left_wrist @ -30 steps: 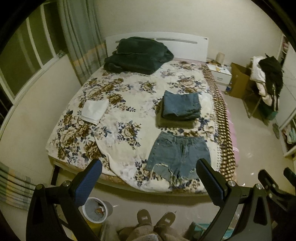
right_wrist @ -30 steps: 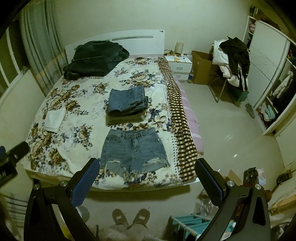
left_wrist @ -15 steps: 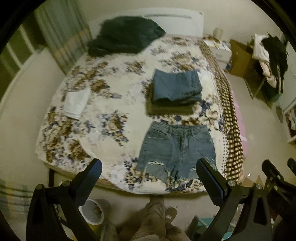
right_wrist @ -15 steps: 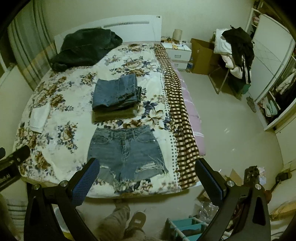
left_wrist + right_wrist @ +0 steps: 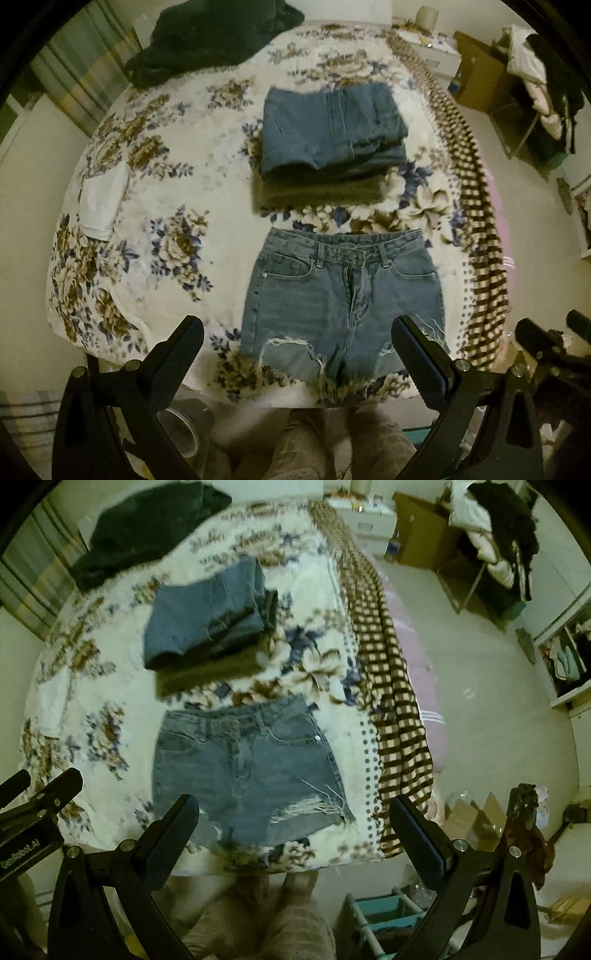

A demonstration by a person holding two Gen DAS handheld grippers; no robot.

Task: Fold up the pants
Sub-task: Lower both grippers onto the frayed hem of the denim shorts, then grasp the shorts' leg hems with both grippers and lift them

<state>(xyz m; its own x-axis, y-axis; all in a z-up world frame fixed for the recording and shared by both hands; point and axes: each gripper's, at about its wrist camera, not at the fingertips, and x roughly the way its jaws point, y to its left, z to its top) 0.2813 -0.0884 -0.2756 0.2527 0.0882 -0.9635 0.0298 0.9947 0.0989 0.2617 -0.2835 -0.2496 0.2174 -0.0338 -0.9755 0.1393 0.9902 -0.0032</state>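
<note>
While both tools hang above the foot of the bed, the entries run as follows. Left gripper (image 5: 297,354): black, two-fingered, jaws wide apart, holding nothing, lower part of the left wrist frame. Right gripper (image 5: 295,832): same build, jaws wide apart, holding nothing, lower part of the right wrist frame. Faded blue denim shorts with frayed, ripped hems (image 5: 341,299): spread flat, front side up, waistband toward the top of the frame, lying on the floral cream bedspread (image 5: 192,206) at lower centre, touched by neither gripper. Folded blue denim garment (image 5: 328,129): stacked on a folded olive-green garment (image 5: 321,192), just above the shorts in the frame. Small folded white cloth (image 5: 103,201): left edge of the bed. Dark green heap of clothing (image 5: 210,33): upper left. Brown-and-cream checked blanket (image 5: 391,686): along the bed's right edge.
</note>
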